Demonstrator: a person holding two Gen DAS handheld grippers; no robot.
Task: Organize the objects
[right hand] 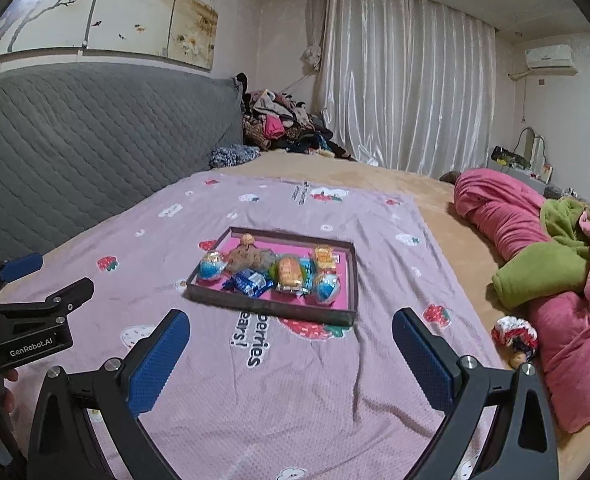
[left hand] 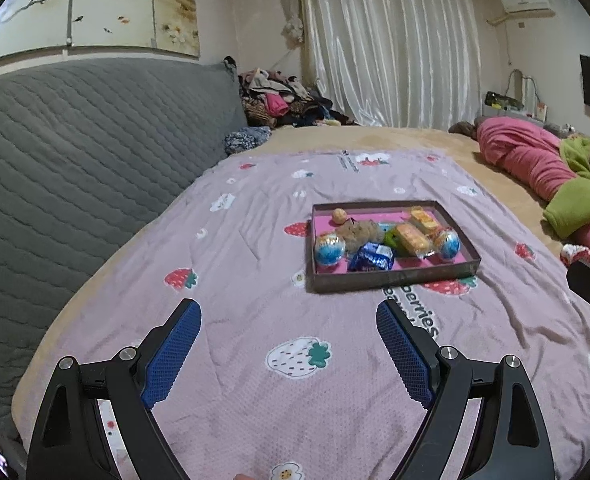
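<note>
A shallow brown tray with a pink floor (left hand: 395,278) (right hand: 271,305) lies on the strawberry-print blanket (left hand: 255,380). Inside it are two blue foil eggs (left hand: 329,249) (left hand: 447,243), a blue wrapper (left hand: 371,258), two yellow cake packets (left hand: 413,237), a brown fuzzy lump (left hand: 361,232) and a small yellow ball (left hand: 339,215). My left gripper (left hand: 289,314) hovers open over bare blanket, short of the tray and left of it. My right gripper (right hand: 291,319) is open too, just before the tray's near wall. Nothing is between either pair of blue pads (right hand: 161,360).
Rolled pink and green quilts (right hand: 535,248) lie along the bed's right side, with a small knitted doll (right hand: 515,338) beside them. A grey quilted headboard (left hand: 75,160) rises at the left. A clothes pile (left hand: 279,98) sits at the far end, before the curtains.
</note>
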